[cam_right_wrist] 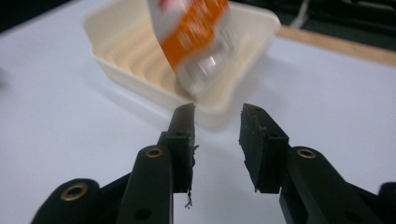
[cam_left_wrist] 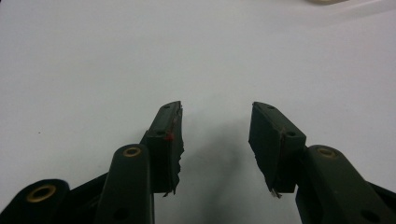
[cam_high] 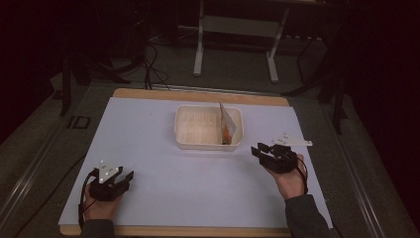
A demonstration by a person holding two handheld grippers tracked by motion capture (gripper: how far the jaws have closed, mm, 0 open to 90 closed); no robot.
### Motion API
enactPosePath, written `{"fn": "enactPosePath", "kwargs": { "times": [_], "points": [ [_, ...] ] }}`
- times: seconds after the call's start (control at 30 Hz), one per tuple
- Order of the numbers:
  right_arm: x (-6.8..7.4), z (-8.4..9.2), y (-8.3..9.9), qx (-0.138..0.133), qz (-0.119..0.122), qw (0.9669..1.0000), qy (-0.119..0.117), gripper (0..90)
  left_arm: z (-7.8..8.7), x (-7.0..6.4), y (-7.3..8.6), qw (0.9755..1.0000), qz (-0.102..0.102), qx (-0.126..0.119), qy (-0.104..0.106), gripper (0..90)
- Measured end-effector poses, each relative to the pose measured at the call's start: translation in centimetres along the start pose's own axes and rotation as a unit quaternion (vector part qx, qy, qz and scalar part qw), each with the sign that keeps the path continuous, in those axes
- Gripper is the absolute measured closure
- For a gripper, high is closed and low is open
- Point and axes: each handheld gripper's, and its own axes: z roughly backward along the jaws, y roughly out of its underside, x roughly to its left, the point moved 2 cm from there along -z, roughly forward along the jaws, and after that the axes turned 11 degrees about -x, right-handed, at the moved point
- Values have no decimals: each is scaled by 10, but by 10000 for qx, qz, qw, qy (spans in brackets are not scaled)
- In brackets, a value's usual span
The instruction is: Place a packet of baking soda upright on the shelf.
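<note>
With the orange-and-silver packet [cam_right_wrist: 194,35] standing tilted in the cream tray [cam_high: 184,130] at frame centre, the empty, parted right gripper [cam_high: 258,150] should back away level without clipping the rim, while the left gripper [cam_left_wrist: 215,140] waits open, lower left.

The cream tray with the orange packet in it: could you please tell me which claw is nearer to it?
Right. The right claw sits open just off the cream tray, near its corner; the left claw rests far back by the table's near edge.

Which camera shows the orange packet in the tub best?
The right gripper view: the orange packet looms close, leaning inside the tub. The high view shows it small and edge-on; the left gripper view faces bare table.
</note>
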Motion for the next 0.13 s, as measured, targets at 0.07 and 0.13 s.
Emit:
{"fn": "enactPosePath", "kwargs": {
  "times": [0.07,0.13],
  "points": [
    [-4,5,10,106,-4,9999,70,639,0,0,0,10000,16,-4,-15,541],
    [-8,10,19,189,-30,9997,140,618,0,1,0,10000,53,-47,-61,536]
  ]
}}
